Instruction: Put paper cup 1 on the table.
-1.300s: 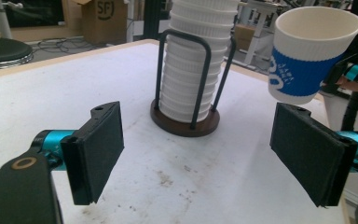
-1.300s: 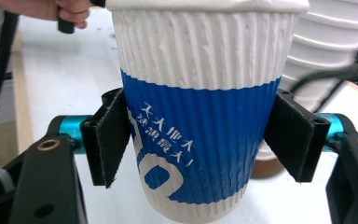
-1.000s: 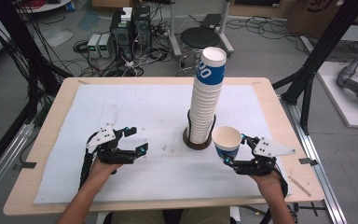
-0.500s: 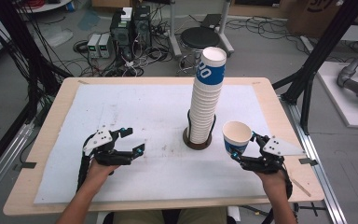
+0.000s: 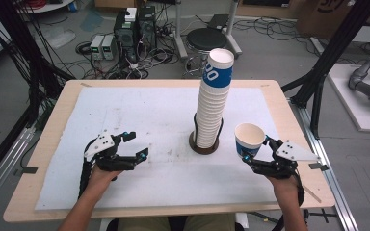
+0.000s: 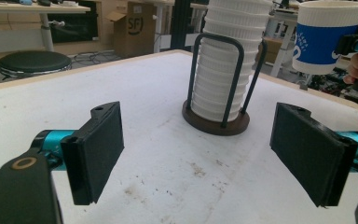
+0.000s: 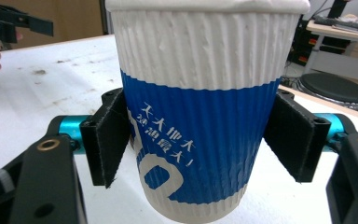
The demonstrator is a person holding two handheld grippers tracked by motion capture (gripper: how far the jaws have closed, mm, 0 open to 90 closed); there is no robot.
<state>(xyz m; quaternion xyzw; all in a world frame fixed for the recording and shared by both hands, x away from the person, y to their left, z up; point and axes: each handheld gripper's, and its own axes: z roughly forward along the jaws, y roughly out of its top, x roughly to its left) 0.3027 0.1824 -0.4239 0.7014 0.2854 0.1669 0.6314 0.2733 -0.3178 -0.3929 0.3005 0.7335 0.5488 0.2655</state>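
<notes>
Here we hold the paper cup (image 5: 249,139) upright in our right gripper (image 5: 256,153), its jaws pressed on both sides, just right of the cup stack (image 5: 213,98) in its holder (image 6: 216,119). Our left gripper (image 5: 136,145) rests wide open on the tabletop (image 5: 154,115), empty.

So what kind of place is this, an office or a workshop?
Most likely a robotics lab: black frame struts flank the table, electronics boxes and tangled cables lie on the floor, and a cardboard box stands behind.
</notes>
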